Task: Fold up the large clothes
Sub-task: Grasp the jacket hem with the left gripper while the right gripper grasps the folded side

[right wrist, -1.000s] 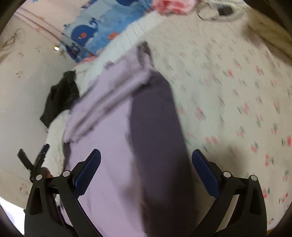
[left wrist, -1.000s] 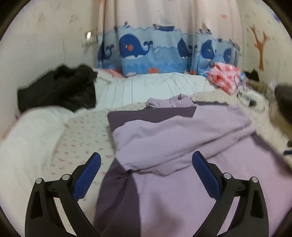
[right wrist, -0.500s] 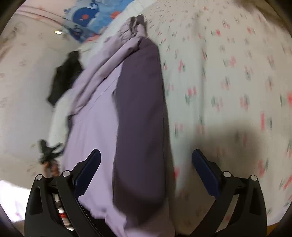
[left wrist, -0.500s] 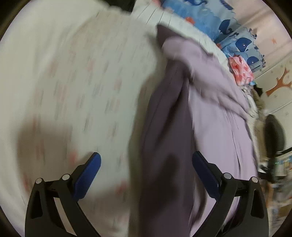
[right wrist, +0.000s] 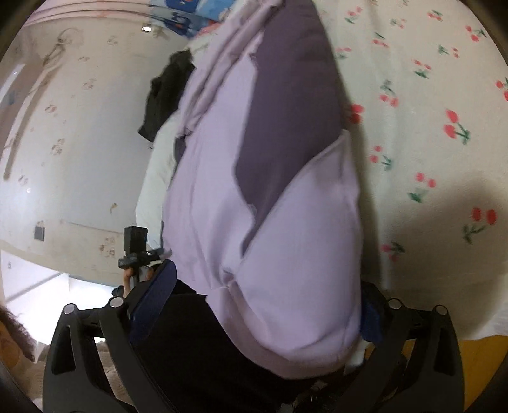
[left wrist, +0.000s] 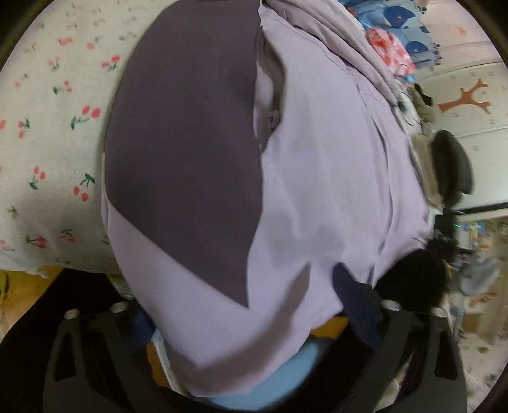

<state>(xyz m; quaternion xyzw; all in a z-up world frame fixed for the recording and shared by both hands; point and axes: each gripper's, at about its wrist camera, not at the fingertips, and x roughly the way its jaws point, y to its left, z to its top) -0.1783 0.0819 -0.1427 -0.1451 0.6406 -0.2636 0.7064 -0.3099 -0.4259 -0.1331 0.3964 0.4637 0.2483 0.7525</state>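
Note:
A large garment in light lilac and dark purple [left wrist: 301, 178] lies on a bed with a cherry-print sheet [left wrist: 54, 133]. Its near hem hangs over the bed's edge. In the left wrist view my left gripper [left wrist: 244, 314] is open, its blue pads on either side of the hem's left corner. In the right wrist view the garment [right wrist: 285, 228] fills the middle, and my right gripper [right wrist: 263, 305] is open around the hem's right corner. The hem hides most of the left pad in the left view and most of the right pad in the right view.
A black garment [right wrist: 165, 92] lies by the wall at the bed's far side. A pink checked cloth [left wrist: 390, 50] and whale-print curtain [left wrist: 400, 19] are at the head end. The other gripper's handle [right wrist: 136, 251] shows at the bed's edge.
Both grippers have dropped from above the bed to its near edge and moved in on the hem's two corners. The jaws stay open.

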